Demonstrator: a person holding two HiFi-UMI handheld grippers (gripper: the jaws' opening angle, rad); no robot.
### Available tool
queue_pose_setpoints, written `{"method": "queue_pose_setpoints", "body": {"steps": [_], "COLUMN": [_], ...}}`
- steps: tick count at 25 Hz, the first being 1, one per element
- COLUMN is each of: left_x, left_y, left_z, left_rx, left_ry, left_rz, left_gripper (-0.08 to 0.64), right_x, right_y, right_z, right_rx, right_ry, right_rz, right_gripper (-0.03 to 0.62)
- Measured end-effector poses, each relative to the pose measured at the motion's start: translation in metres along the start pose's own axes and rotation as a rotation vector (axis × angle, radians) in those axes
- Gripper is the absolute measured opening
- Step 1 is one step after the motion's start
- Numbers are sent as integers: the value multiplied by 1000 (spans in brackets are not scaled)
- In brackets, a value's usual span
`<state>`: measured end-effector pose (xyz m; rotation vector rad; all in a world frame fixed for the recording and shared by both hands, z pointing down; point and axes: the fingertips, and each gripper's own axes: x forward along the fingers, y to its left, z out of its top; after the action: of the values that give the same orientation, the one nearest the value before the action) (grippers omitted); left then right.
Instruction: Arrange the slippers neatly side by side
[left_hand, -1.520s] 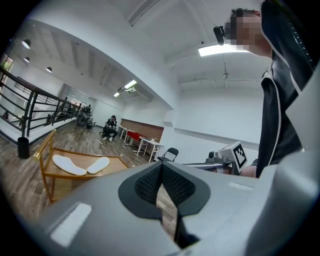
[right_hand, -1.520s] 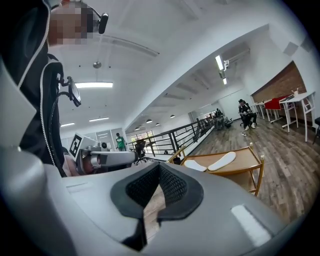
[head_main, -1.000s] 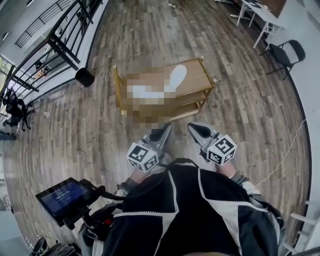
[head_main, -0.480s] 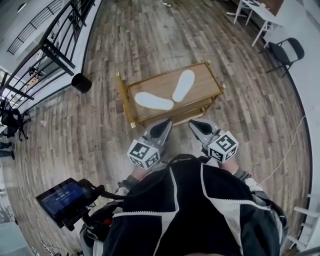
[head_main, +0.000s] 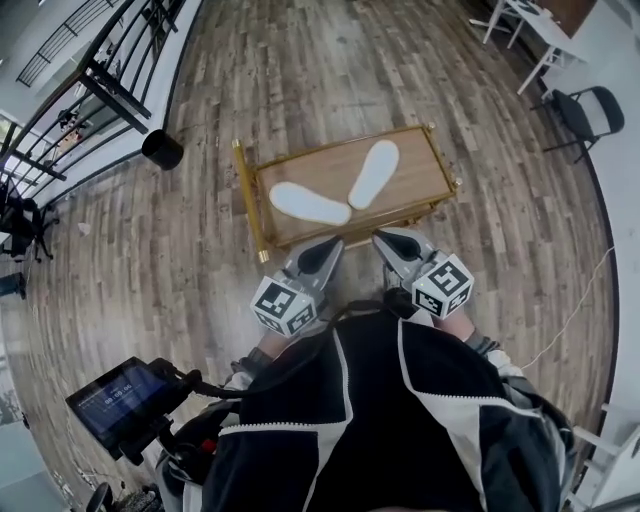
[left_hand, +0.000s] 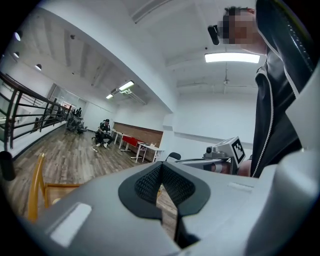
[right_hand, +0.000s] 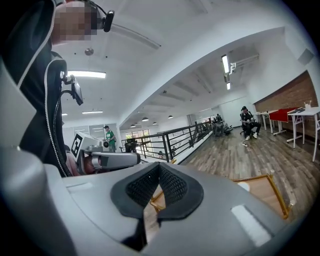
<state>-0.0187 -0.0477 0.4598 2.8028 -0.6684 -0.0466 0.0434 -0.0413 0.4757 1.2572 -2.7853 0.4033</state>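
Note:
Two white slippers lie on top of a low wooden shelf rack (head_main: 420, 148). The left slipper (head_main: 309, 203) lies crosswise and the right slipper (head_main: 374, 173) points away, so their near ends form a V. My left gripper (head_main: 327, 247) is shut and empty, held close to my body just short of the rack's near edge. Beside it my right gripper (head_main: 387, 242) is also shut and empty. In the left gripper view the jaws (left_hand: 161, 185) are closed and tilted up toward the room; in the right gripper view the closed jaws (right_hand: 156, 186) show the rack's gold frame (right_hand: 274, 192) beyond.
The rack stands on a wood plank floor (head_main: 150, 260). A black bin (head_main: 161, 150) and a black railing (head_main: 110, 90) are at the left. A white table (head_main: 545, 40) and a black chair (head_main: 590, 108) stand at the upper right. A screen device (head_main: 115, 395) hangs at my lower left.
The rack and slippers have come closer and lower in the head view as I stepped toward them. Both grippers stayed shut in front of my body.

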Motion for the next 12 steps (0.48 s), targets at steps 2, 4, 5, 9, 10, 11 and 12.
{"method": "queue_pose_setpoints", "body": {"steps": [2, 4, 5, 9, 10, 11, 12], "left_x": [16, 32, 38, 76, 85, 93, 100], "left_y": [10, 23, 29, 54, 59, 63, 66], "left_z": [1, 6, 9, 18, 19, 21, 21], "left_rx": [1, -2, -3, 2, 1, -2, -5], "left_ry": [2, -1, -2, -22, -33, -43, -51], "left_rz": [27, 69, 92, 188, 220, 251, 274], "left_gripper": [15, 15, 15, 15, 15, 15, 15], "right_x": [10, 22, 28, 48, 52, 55, 57], "right_y": [-19, -39, -46, -85, -95, -103, -110], "right_z": [5, 11, 15, 29, 30, 31, 32], "right_rx": [-2, -5, -7, -36, -41, -45, -48], "right_ry": [3, 10, 14, 33, 42, 51, 59], "right_rz": [35, 81, 106, 219, 254, 288, 317], "right_gripper": [5, 5, 5, 5, 5, 5, 5]}}
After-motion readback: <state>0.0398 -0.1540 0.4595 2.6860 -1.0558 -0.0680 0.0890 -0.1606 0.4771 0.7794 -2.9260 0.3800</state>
